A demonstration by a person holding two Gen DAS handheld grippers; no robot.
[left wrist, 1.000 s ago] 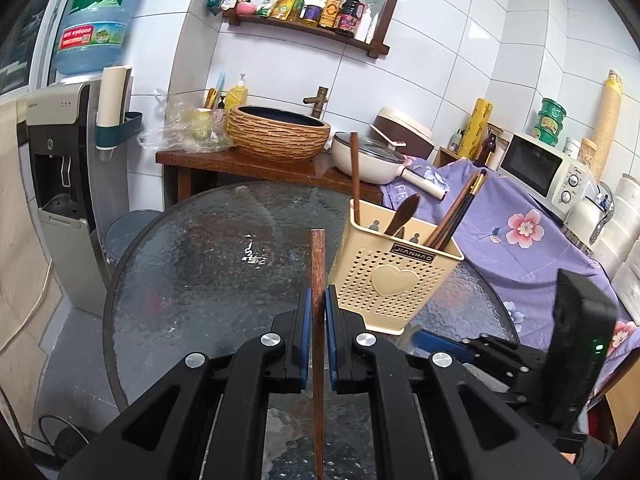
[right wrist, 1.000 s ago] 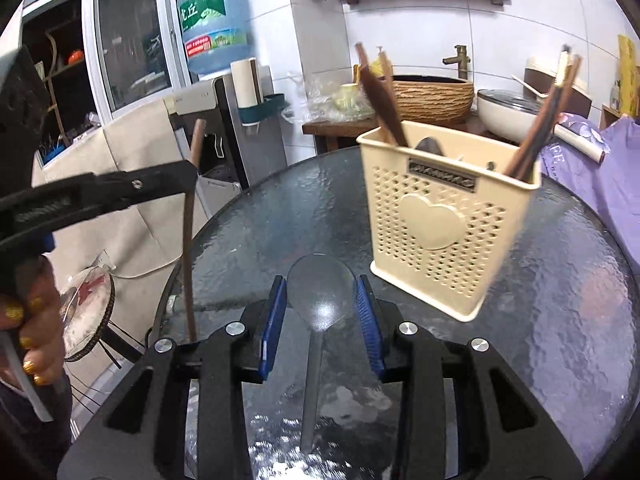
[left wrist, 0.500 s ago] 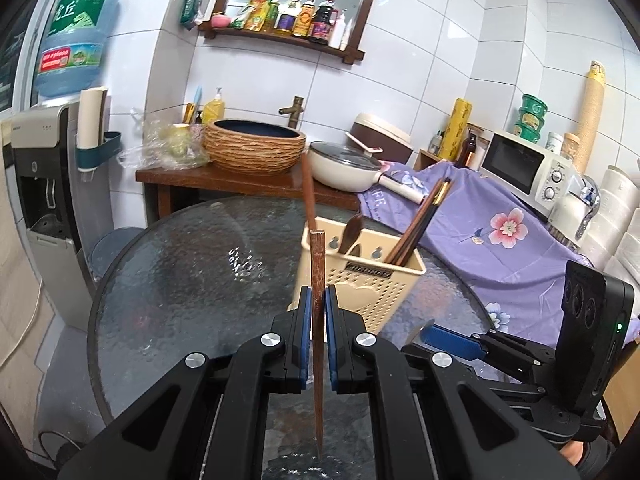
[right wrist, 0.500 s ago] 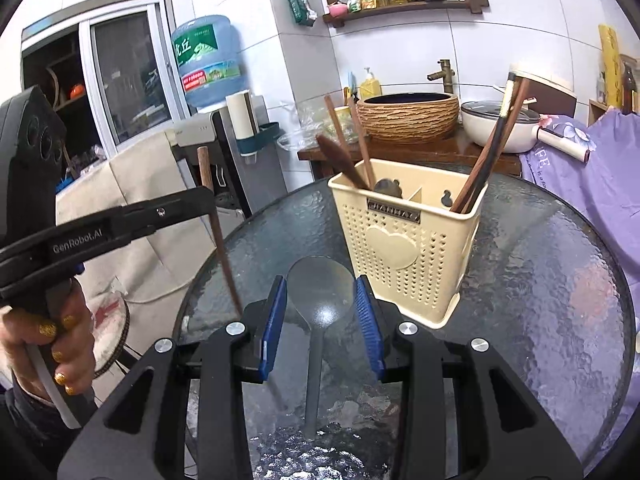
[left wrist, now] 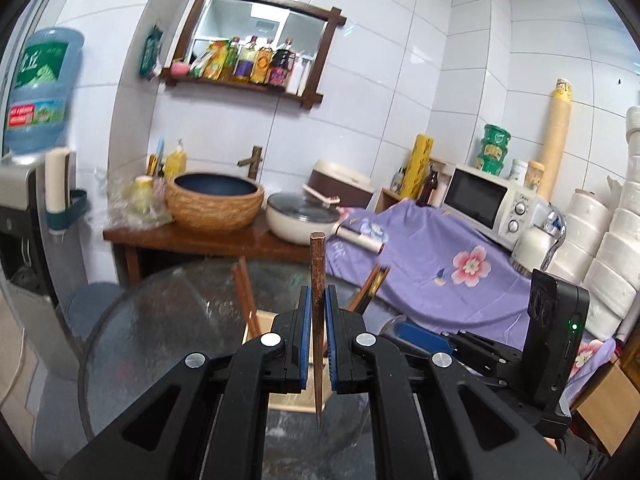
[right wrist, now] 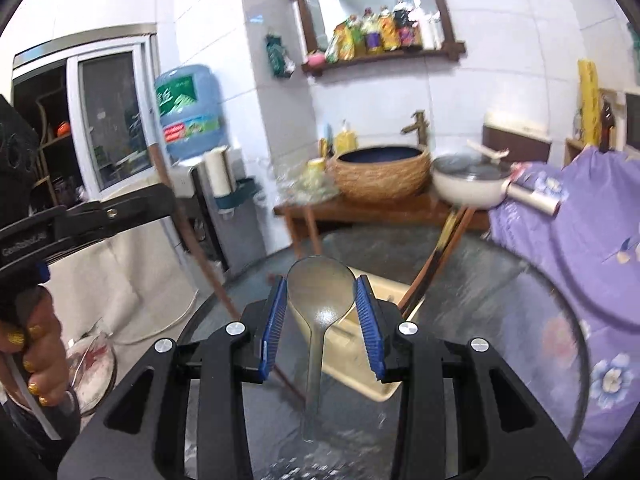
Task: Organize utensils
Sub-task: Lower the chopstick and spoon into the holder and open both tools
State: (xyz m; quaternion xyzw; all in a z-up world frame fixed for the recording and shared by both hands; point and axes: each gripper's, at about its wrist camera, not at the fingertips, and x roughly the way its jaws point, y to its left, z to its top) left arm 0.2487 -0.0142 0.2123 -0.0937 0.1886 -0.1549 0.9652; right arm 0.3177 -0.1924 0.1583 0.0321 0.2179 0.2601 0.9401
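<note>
Left tongs (left wrist: 316, 316) clamp a wooden chopstick (left wrist: 317, 280); right tongs (right wrist: 321, 312) grip a metal spoon (right wrist: 321, 296). Both now hang directly above the cream utensil basket (right wrist: 360, 360), closer than before: insertion appears imminent.

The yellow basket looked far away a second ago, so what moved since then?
Both grippers moved in over the utensil holder, which now sits low, partly hidden behind their fingers. The left gripper brought its chopstick above it; the right gripper carried its spoon closer too. Nothing was let go: chopstick and spoon stay gripped, and the holder stays on the glass table.
</note>
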